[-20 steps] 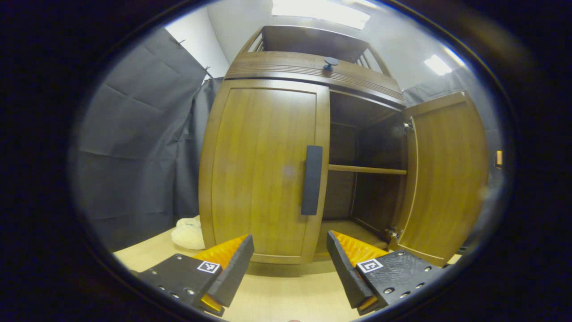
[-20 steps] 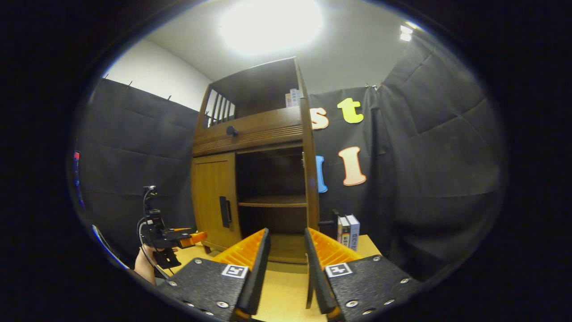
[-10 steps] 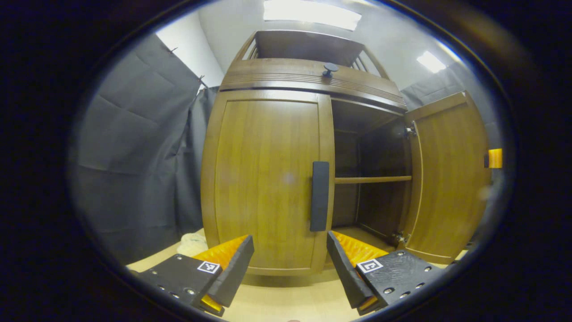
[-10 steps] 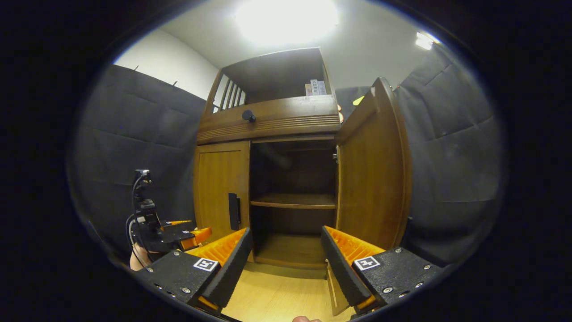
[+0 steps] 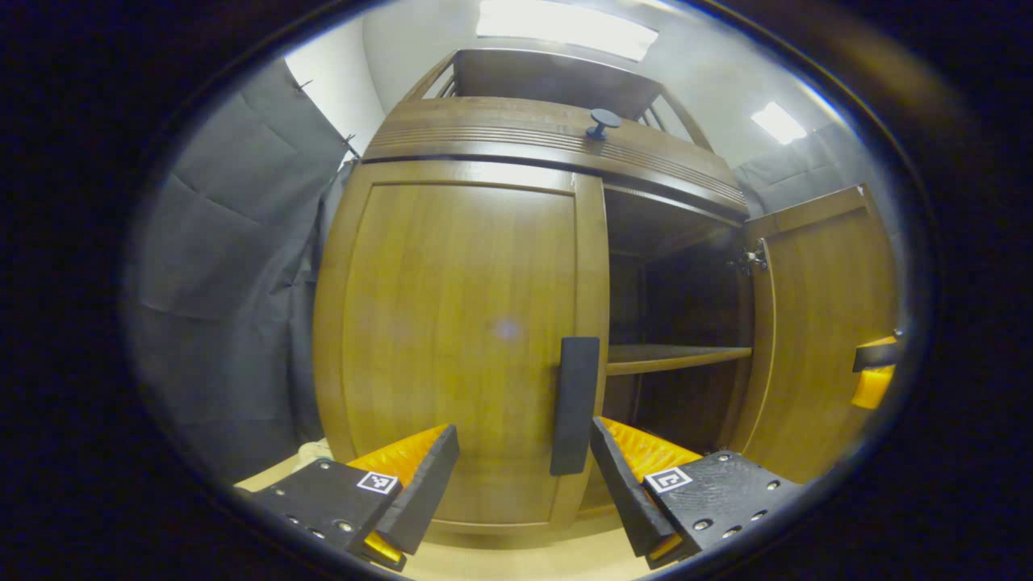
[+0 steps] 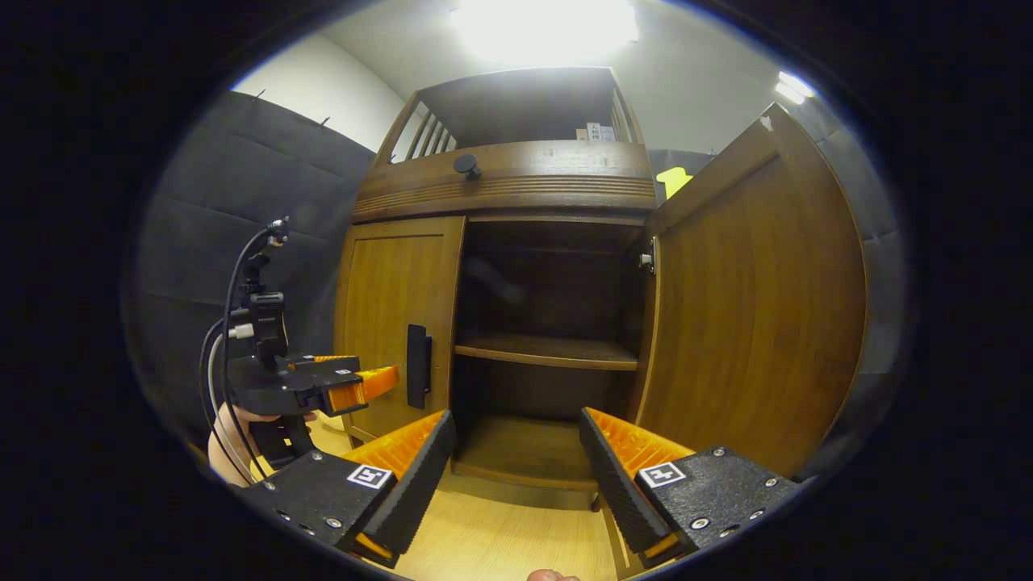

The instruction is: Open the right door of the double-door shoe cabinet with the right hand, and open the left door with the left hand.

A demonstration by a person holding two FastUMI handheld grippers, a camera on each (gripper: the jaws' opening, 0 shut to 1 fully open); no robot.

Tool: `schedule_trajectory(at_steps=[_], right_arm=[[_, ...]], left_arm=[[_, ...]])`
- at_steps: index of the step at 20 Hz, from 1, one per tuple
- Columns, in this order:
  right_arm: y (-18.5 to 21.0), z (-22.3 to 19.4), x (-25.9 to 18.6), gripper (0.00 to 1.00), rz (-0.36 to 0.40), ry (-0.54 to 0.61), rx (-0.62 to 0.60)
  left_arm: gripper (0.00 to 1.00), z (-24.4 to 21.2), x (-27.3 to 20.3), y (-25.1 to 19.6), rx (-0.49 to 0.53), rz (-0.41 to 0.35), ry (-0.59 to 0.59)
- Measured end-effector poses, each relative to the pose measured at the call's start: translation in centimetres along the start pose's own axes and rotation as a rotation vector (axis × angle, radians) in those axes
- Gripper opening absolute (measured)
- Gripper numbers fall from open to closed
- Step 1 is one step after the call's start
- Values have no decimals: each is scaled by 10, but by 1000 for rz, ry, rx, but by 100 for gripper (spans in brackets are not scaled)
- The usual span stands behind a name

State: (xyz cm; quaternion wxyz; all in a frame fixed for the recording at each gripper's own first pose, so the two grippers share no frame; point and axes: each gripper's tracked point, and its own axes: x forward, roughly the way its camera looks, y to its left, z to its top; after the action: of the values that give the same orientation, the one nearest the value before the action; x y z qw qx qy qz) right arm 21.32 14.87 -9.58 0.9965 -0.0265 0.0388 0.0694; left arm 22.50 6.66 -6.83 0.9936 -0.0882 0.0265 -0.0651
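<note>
- The brown wooden double-door shoe cabinet [image 5: 557, 145] occupies the centre of the left gripper view and the centre of the right gripper view [image 6: 516, 181].
- The left wooden door panel [image 5: 452, 339] is closed, flush with the cabinet front; in the right gripper view it sits left of centre [image 6: 399, 307].
- The dark vertical bar handle [image 5: 575, 403] is mounted on the right edge of the left door, at lower centre of the left gripper view; in the right gripper view it appears at [image 6: 417, 365].
- The right wooden door panel [image 6: 754, 323] stands swung wide open, at the right of the right gripper view; in the left gripper view it is at the right edge [image 5: 823, 339].
- The open compartment shows one horizontal wooden shelf [image 6: 545, 351] across the middle, also visible in the left gripper view [image 5: 674, 357].
- A small dark round knob [image 5: 601, 121] sits on the ribbed band above the doors.
- The left gripper [image 5: 520, 468] has its fingers spread wide and holds nothing; the handle's lower end lies between the fingers in the frame, close to the right-hand one. Contact cannot be confirmed.
- In the right gripper view, the left gripper [image 6: 367, 386] appears at lower left, held by a hand [image 6: 230, 440], its tip near the handle.
- The right gripper [image 6: 516, 460] has its fingers spread wide, holds nothing, and points at the open compartment.
- The cabinet stands on a light wooden tabletop [image 6: 516, 541].
</note>
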Motion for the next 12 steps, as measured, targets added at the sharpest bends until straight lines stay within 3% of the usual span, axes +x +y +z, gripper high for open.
schedule_trajectory(at_steps=[3,4,8,9,12], right_arm=[[1,-1,-2,96,5,-5,-14],[3,-1,-2,95,16,-2,-10],[0,-4,1,95,37,14,-15],[0,-6,2,95,40,18,-17],[-1,-10,5,95,60,25,-6]], left_arm=[[99,-5,21,-5,-21,-6,15],[89,-9,27,-3,-19,3,24],[99,-12,44,-15,-17,1,39],[94,-15,44,-15,-12,-6,42],[96,-13,44,-11,36,3,39]])
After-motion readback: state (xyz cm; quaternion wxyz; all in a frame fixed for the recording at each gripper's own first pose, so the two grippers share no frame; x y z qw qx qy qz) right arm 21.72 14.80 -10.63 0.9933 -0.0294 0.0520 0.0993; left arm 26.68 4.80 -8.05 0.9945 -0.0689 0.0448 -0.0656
